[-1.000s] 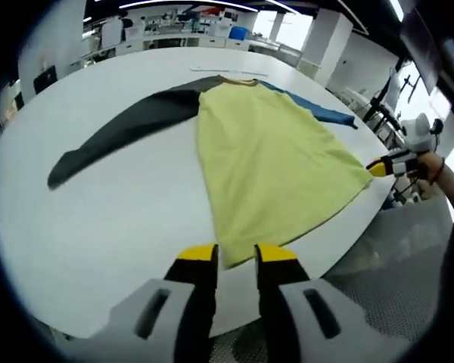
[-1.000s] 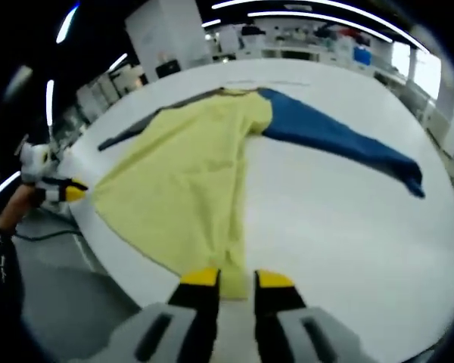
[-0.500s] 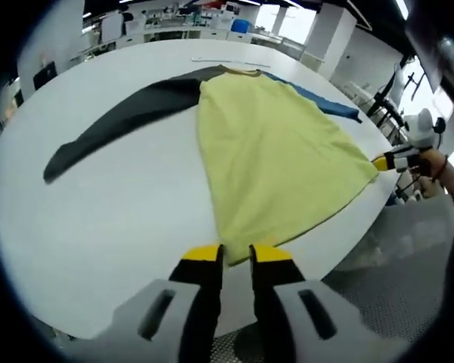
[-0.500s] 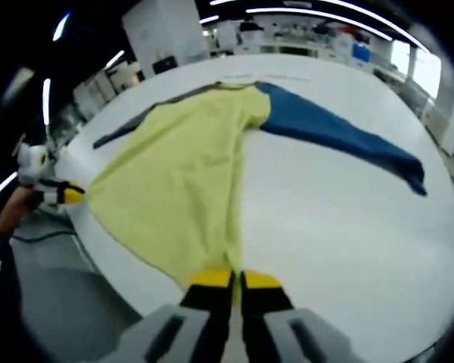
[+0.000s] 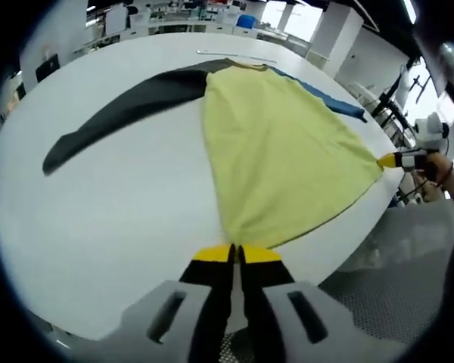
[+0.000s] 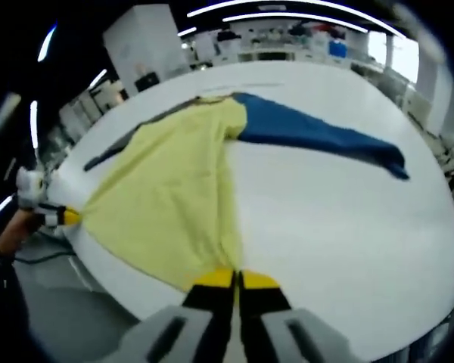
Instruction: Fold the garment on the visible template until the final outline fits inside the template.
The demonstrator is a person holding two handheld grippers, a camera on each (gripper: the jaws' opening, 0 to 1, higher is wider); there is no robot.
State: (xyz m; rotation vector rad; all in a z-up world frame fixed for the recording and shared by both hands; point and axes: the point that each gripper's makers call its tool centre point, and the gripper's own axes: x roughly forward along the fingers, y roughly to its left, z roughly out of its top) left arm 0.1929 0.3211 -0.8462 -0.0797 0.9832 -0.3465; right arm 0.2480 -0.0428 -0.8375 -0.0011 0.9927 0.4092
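Looking along our grippers, we see a wide white surface [image 5: 121, 197] in a bright lab room with ceiling strip lights and benches at the back. On it the garment [image 5: 280, 151] lies flat: a yellow body, one black sleeve [image 5: 129, 110] and one blue sleeve [image 6: 318, 132] spread out to either side. Our left gripper [image 5: 235, 254] is pinched tight on one hem corner at the surface's near edge; our right gripper [image 6: 234, 278] is likewise clamped on the other hem corner.

right gripper [image 6: 236, 278] pinches the yellow garment's [image 6: 174, 204] hem corner.
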